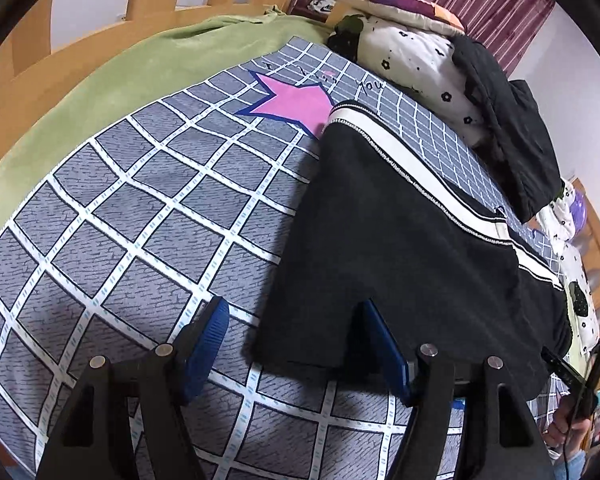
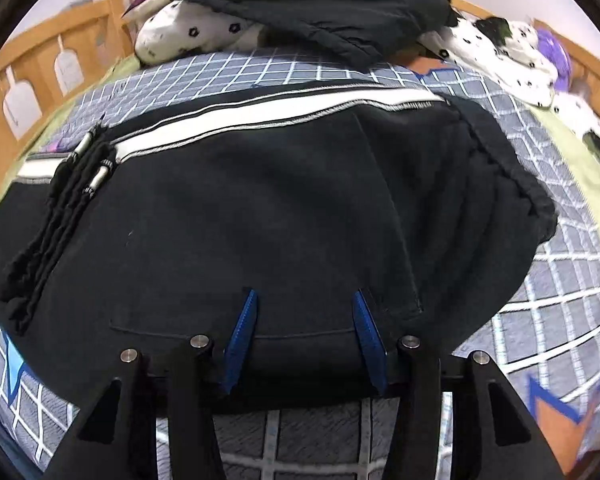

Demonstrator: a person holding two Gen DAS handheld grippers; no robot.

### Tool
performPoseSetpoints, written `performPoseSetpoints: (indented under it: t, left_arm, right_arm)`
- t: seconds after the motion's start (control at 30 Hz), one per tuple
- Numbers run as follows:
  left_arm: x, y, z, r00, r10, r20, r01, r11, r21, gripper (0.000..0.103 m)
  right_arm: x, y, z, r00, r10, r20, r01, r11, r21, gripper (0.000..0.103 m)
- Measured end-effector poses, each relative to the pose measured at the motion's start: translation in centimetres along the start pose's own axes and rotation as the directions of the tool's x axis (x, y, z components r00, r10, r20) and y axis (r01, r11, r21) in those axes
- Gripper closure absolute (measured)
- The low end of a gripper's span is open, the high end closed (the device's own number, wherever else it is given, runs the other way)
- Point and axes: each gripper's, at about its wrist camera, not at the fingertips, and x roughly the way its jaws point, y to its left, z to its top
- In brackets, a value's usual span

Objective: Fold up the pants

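Black pants [image 2: 260,200], one pair, beneath two parted hand-held grippers.

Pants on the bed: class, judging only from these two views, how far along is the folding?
Done: the pants lie folded into a flat, compact bundle on the checked bedspread. In hand: nothing; the left gripper and right gripper are open. Left: perhaps one more fold.

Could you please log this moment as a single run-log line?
left hand-held gripper: open, at pants corner | right hand-held gripper: open, over pants edge | pants: flat on checked bedspread
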Motion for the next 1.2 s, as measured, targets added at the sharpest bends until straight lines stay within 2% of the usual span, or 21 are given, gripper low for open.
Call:
performPoseSetpoints:
  t: [0.07, 0.23, 0.33, 0.37, 0.43, 0.47, 0.53, 0.57, 0.67, 0.77, 0.83, 0.87, 0.93, 1.03, 1.07, 1.2]
  left_arm:
    - [0.4, -0.3, -0.1, 1.000, -0.017, -0.017, 0.018, 1.000, 0.007, 0.035]
    - [1.0, 0.4, -0.2, 0.996, -0.076, -0.047, 0.073, 0.995, -0.062, 0.036]
    - [1.3, 0.7, -0.3, 0.995, -0.097, -0.033, 0.094, 0.992, -0.086, 0.037]
    - [1.4, 0.6, -0.3, 0.996, -0.090, -0.025, 0.088, 0.993, -0.079, 0.045]
    - [1.6, 0.3, -0.4, 0.997, -0.071, -0.013, 0.070, 0.995, -0.070, 0.049]
    - [1.6, 0.1, -0.4, 0.998, -0.070, -0.004, 0.069, 0.996, -0.064, 0.059]
    - [1.5, -0.2, -0.4, 0.998, -0.063, -0.002, 0.062, 0.997, -0.051, 0.064]
    - [1.4, -0.5, -0.3, 0.999, -0.045, 0.004, 0.045, 0.998, -0.035, 0.072]
    - [0.2, -2.0, -0.3, 0.998, 0.009, 0.056, -0.010, 1.000, 0.022, 0.083]
    - [-1.9, -5.6, 0.1, 0.984, 0.083, 0.161, -0.104, 0.987, 0.126, 0.086]
    - [-3.9, -9.2, 0.5, 0.971, 0.070, 0.231, -0.118, 0.972, 0.202, 0.086]
    - [-4.5, -10.5, 0.6, 0.969, 0.054, 0.242, -0.111, 0.968, 0.225, 0.086]
    - [-6.0, -14.0, 0.8, 0.966, -0.006, 0.260, -0.071, 0.956, 0.285, 0.087]
    - [-7.2, -19.5, 0.1, 0.960, -0.113, 0.258, 0.006, 0.923, 0.384, 0.087]
    - [-7.3, -21.7, -0.5, 0.956, -0.163, 0.243, 0.046, 0.904, 0.424, 0.088]
    - [-5.5, -28.8, -3.6, 0.953, -0.263, 0.152, 0.149, 0.842, 0.518, 0.088]
  right_arm:
    - [-1.5, 0.1, 0.2, 0.999, 0.034, 0.022, -0.035, 0.999, 0.022, 0.054]
    - [-4.4, 0.6, 0.3, 0.993, 0.037, 0.110, -0.039, 0.999, 0.016, 0.054]
    - [-3.8, 0.3, 0.7, 0.992, 0.062, 0.113, -0.068, 0.996, 0.054, 0.052]
    - [-3.3, 0.2, 0.6, 0.993, 0.061, 0.103, -0.068, 0.995, 0.072, 0.052]
    - [-1.8, 0.1, 0.2, 0.994, 0.068, 0.081, -0.076, 0.992, 0.103, 0.052]
    - [-1.4, 0.1, 0.0, 0.995, 0.069, 0.076, -0.077, 0.991, 0.111, 0.052]
    - [-0.5, 0.0, -0.6, 0.996, 0.069, 0.053, -0.074, 0.990, 0.119, 0.052]
    - [-0.4, 0.1, -0.8, 0.997, 0.065, 0.051, -0.070, 0.991, 0.111, 0.052]
    - [-1.1, 0.2, -0.9, 0.996, 0.053, 0.075, -0.059, 0.995, 0.083, 0.052]
    - [-1.4, -0.3, -0.8, 0.995, 0.049, 0.090, -0.057, 0.994, 0.097, 0.052]
    - [-1.6, -0.8, -0.7, 0.994, 0.047, 0.098, -0.058, 0.992, 0.111, 0.052]
    - [-1.8, -1.1, -0.6, 0.994, 0.047, 0.102, -0.059, 0.991, 0.118, 0.052]
    - [-2.5, -1.6, -0.5, 0.993, 0.031, 0.118, -0.045, 0.991, 0.123, 0.052]
    - [-4.0, -2.7, -0.7, 0.988, -0.032, 0.154, 0.016, 0.994, 0.108, 0.052]
    - [-4.5, -3.4, -0.9, 0.985, -0.045, 0.166, 0.027, 0.993, 0.112, 0.052]
    - [-6.0, -6.6, -1.8, 0.978, -0.078, 0.194, 0.043, 0.984, 0.175, 0.052]
